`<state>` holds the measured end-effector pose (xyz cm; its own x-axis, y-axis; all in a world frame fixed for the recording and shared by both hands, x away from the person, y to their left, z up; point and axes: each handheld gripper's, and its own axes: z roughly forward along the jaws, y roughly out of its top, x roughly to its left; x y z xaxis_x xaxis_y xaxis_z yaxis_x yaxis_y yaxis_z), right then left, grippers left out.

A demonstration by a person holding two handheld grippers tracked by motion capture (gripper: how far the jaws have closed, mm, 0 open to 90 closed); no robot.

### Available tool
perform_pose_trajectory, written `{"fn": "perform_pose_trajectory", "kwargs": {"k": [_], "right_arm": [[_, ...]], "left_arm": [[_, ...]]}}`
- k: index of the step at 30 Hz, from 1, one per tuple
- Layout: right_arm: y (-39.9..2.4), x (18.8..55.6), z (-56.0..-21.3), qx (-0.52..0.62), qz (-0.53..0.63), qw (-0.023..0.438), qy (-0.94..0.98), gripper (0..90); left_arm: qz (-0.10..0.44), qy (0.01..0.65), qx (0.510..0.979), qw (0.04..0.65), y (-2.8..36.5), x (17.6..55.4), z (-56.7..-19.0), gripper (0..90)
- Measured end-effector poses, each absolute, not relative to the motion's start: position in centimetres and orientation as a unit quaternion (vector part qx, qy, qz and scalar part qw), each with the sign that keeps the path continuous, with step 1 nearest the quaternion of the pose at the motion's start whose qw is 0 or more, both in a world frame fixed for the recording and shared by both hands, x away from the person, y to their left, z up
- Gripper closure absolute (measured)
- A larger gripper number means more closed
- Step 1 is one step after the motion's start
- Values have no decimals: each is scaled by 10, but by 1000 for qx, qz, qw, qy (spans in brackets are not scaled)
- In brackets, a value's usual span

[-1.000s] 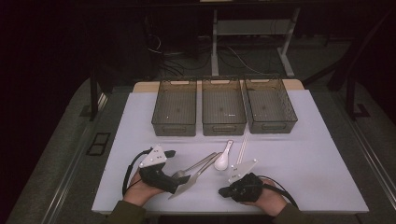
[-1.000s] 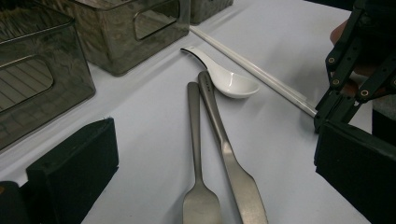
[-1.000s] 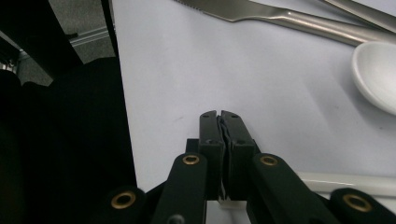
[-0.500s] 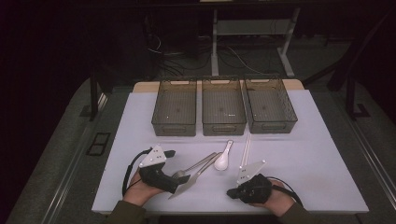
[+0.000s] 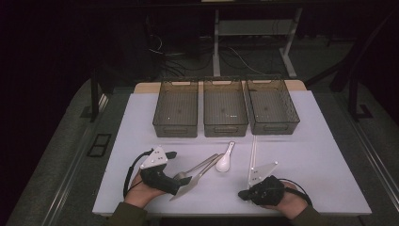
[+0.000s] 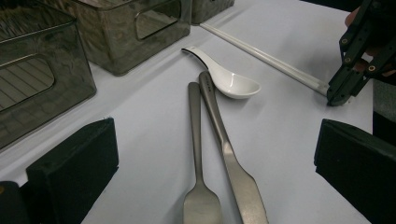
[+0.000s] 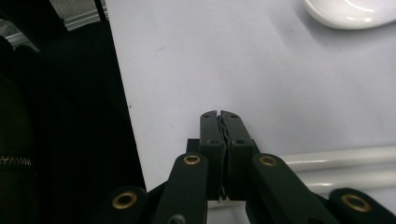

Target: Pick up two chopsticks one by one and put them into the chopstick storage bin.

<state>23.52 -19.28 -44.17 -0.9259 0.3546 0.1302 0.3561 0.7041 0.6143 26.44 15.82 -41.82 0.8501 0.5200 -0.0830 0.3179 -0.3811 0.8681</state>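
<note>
Right tool [image 5: 243,194] sits near the desk's [image 5: 329,188] front edge, right of centre, jaws clenched on nothing; in the right gripper view they press flat together just above the near end of the chopsticks [image 7: 345,163]. Left tool [image 5: 184,181] is at the front edge, left of centre, jaws released wide, straddling the fork [image 6: 198,163] and knife [image 6: 229,163] without touching either.

Fork and knife lie side by side mid-front, touching along the handles, heads toward the front edge. Both look like stiff, slim metal, probably slippery and lying low on the desk; best taken across the handle mid-length, one at a time, since the pair could skid or come up together.

Spoon [image 6: 224,77], white and ceramic-looking, lies bowl up just past the knife's handle tip, touching or nearly so. Likely light but fragile and glossy; grip the handle, not the bowl.

Chopsticks [image 5: 252,153], a pale thin pair lying together, run from the right tool toward the back. Probably light and apt to roll or split apart; pinch both across near one end.

Three dark see-through bins [image 5: 225,110] stand in a row toward the back edge, all looking empty.
</note>
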Motion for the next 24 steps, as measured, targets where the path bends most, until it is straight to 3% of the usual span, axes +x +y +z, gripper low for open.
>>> {"fn": "perform_pose_trajectory", "kwargs": {"k": [24], "right_arm": [[-233,231,-440,-241,-323,-12,-915,882]], "left_arm": [[102,255,823,496,157,265,-419,0]]}}
